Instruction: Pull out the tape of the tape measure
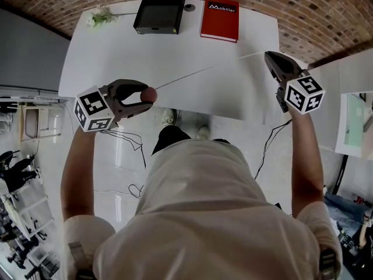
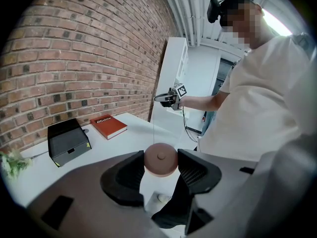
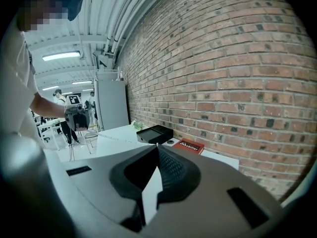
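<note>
- Head view: the left gripper (image 1: 143,95) clamps a round brown tape measure (image 1: 150,94) in the air, just off the near edge of the white table (image 1: 116,51). Its thin white tape (image 1: 204,70) runs taut, up and rightward over the table's corner, to the right gripper (image 1: 269,56). Only here does the whole span show. A black box (image 1: 160,10), a red hardback book (image 1: 220,18) and a small green sprig (image 1: 100,17) sit along the far edge.
- Left gripper view: both pads press the tape measure's (image 2: 161,158) rim, and its flat face with a centre button is toward the camera. The tape (image 2: 154,125) leaves its top as a hairline pointing straight away at the distant right gripper (image 2: 166,99).
- Right gripper view: the jaws are together, pinching a white strip of tape (image 3: 151,192) edge-on. The left gripper (image 3: 75,112) is far off, and the tape measure is too small to make out.
</note>
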The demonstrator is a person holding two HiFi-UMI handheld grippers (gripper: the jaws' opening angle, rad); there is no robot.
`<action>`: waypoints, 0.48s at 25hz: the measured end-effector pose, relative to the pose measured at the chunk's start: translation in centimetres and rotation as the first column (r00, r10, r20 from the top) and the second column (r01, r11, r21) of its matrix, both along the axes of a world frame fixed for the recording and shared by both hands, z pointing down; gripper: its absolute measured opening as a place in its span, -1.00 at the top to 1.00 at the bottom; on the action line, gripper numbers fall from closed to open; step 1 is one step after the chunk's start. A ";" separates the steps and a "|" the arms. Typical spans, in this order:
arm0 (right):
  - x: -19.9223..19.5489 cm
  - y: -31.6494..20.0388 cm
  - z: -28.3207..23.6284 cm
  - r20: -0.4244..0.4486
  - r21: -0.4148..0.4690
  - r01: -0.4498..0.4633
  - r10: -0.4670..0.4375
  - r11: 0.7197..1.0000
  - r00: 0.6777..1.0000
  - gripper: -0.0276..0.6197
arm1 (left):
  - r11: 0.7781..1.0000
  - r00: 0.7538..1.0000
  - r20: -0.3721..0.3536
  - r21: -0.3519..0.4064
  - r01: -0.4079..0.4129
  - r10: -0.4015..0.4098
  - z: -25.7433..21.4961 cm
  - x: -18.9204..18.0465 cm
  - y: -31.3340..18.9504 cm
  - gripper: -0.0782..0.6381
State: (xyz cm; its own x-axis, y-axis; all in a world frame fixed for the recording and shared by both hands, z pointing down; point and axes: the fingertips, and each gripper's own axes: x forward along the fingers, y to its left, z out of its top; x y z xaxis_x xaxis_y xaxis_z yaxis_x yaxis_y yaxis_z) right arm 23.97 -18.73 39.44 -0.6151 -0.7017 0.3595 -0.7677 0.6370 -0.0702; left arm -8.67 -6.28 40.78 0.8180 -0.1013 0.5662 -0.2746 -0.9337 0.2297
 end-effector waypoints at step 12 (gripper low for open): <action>1.3 -0.1 0.8 -0.026 -0.016 -0.035 0.035 0.999 0.999 0.90 | 1.000 0.999 0.021 -0.013 0.025 -0.025 0.8 -1.7 0.2 0.21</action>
